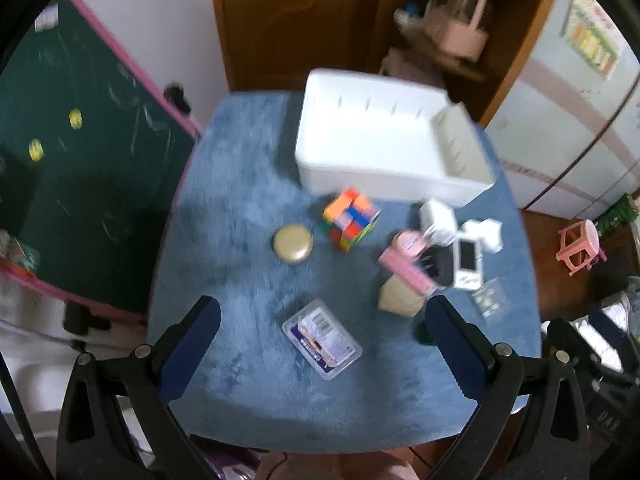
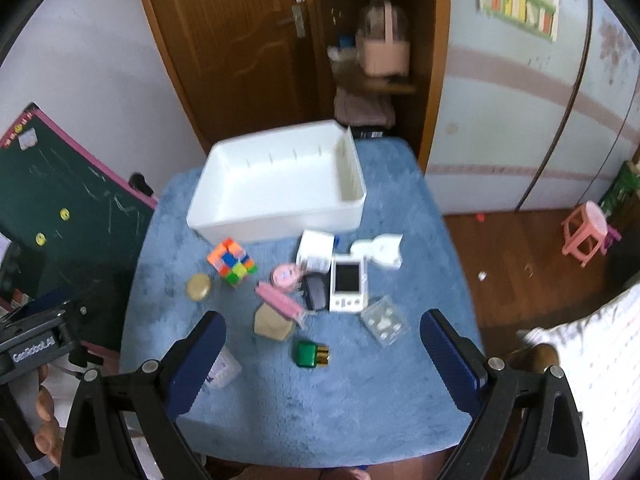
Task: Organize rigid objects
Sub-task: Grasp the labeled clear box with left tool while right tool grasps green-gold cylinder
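An empty white bin (image 1: 384, 140) (image 2: 280, 184) stands at the far side of the blue-carpeted table (image 1: 240, 200) (image 2: 360, 408). In front of it lie a colourful cube (image 1: 351, 219) (image 2: 232, 263), a gold round lid (image 1: 293, 243) (image 2: 199, 287), a clear plastic case (image 1: 322, 338) (image 2: 222, 368), a pink comb (image 1: 406, 270) (image 2: 278, 300), a white handheld device (image 1: 468, 258) (image 2: 348, 282), a beige block (image 1: 400, 298) (image 2: 272, 322) and a green battery pack (image 2: 311, 354). My left gripper (image 1: 320, 340) is open above the clear case. My right gripper (image 2: 322, 352) is open above the battery pack.
A green chalkboard (image 1: 80, 180) (image 2: 60, 208) leans at the table's left. A wooden door and shelf (image 2: 280, 40) stand behind. A pink stool (image 2: 586, 232) sits on the wood floor at right. A small clear blister pack (image 2: 384, 320) lies near the device.
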`<state>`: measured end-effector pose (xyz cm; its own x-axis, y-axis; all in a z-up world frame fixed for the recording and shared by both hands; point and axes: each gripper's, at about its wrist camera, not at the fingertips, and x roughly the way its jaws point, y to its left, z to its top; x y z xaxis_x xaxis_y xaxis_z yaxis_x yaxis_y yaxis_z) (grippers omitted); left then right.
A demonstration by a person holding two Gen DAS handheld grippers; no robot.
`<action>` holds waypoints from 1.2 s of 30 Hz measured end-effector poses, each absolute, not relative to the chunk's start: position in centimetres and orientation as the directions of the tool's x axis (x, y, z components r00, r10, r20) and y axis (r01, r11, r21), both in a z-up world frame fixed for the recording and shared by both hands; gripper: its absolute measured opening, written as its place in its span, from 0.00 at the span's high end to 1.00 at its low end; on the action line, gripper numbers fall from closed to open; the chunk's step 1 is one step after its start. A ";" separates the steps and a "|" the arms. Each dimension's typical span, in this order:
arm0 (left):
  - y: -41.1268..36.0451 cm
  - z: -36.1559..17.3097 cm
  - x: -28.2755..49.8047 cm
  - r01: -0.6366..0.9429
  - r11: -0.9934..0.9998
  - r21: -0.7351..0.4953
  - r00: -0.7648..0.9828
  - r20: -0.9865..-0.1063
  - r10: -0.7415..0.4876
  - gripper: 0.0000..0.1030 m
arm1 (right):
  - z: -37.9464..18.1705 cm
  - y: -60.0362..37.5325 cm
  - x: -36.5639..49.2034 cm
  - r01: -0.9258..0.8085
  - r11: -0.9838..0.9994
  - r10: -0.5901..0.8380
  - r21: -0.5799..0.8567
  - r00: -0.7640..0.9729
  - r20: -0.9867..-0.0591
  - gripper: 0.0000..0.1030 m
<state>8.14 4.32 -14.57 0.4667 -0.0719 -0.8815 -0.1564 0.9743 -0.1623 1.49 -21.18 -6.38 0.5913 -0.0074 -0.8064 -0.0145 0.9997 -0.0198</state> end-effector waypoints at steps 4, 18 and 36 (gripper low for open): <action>4.9 -19.6 9.3 -0.208 0.960 -0.187 0.383 -0.919 -0.096 0.02 | -11.2 -21.0 2.6 -0.016 1.000 -0.008 -0.020 0.548 -0.836 0.05; 4.7 -30.5 11.3 -0.384 0.917 -0.108 0.195 -0.980 -0.034 0.02 | -24.5 -20.9 6.0 0.017 1.000 -0.015 -0.009 0.408 -0.913 0.12; 8.4 -37.7 11.3 -0.542 0.827 -0.149 0.122 -0.988 -0.098 0.02 | -29.9 -21.0 7.8 0.000 0.997 -0.075 -0.080 0.346 -0.935 0.27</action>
<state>11.28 8.37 -37.74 0.1216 -0.0979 -0.9877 -0.5416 0.8274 -0.1487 7.83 -20.96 -29.86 0.3457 -0.0749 -0.9353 0.0004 0.9968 -0.0797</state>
